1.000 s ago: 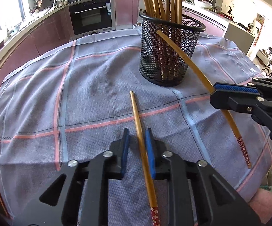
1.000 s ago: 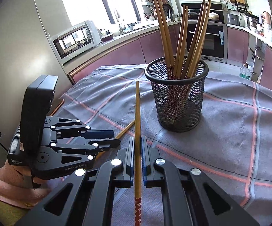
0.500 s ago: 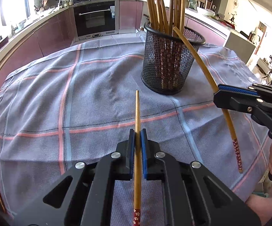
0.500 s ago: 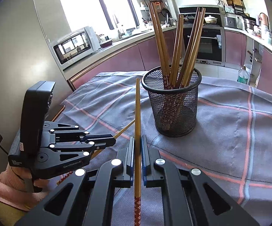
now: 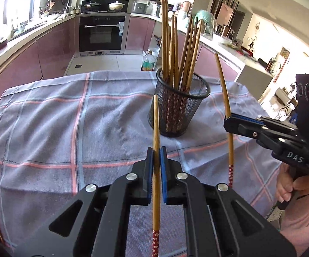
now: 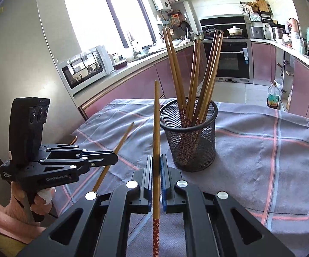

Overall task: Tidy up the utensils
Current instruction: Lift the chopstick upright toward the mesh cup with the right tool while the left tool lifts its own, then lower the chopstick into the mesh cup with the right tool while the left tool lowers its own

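A black mesh cup (image 5: 179, 107) (image 6: 189, 135) stands on the checked tablecloth with several wooden chopsticks upright in it. My left gripper (image 5: 156, 152) is shut on one chopstick (image 5: 156, 124), held above the cloth with its thin tip pointing at the cup. My right gripper (image 6: 156, 159) is shut on a second chopstick (image 6: 156, 115), tip up and just left of the cup. In the left wrist view the right gripper (image 5: 231, 121) shows at the right with its chopstick (image 5: 224, 87). In the right wrist view the left gripper (image 6: 113, 157) shows at the left with its chopstick (image 6: 122, 141).
The grey cloth with pink and blue lines (image 5: 68, 128) covers the whole table. A person's hand (image 5: 289, 188) holds the right gripper's handle. Kitchen counters, a built-in oven (image 5: 103, 34) and a microwave (image 6: 83, 68) lie beyond the table's far edge.
The left gripper closed on the chopstick that lay on the cloth and lifted it. Both grippers rose, and the right one's chopstick swung more upright, away from the cup's rim.
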A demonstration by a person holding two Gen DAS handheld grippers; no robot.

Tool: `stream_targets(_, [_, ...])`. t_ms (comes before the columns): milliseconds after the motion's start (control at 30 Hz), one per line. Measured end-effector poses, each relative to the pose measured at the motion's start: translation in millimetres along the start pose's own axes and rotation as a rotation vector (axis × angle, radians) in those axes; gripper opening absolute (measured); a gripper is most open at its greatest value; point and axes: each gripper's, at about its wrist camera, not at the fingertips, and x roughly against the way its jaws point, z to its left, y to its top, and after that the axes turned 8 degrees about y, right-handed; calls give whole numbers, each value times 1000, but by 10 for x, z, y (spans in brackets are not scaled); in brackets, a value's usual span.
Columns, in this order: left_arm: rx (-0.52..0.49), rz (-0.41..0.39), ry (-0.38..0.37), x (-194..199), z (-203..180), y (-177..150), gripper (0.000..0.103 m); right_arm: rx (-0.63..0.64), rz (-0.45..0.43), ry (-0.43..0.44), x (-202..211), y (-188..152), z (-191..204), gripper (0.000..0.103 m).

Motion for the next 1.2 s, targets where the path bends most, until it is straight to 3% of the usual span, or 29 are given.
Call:
stream_targets(433, [40, -91, -81, 337, 54, 207, 7, 14, -80, -1, 127, 208, -3, 6])
stream_targets(1200, [57, -218, -113, 623, 56, 641, 7, 46, -172, -11, 334, 494, 4, 6])
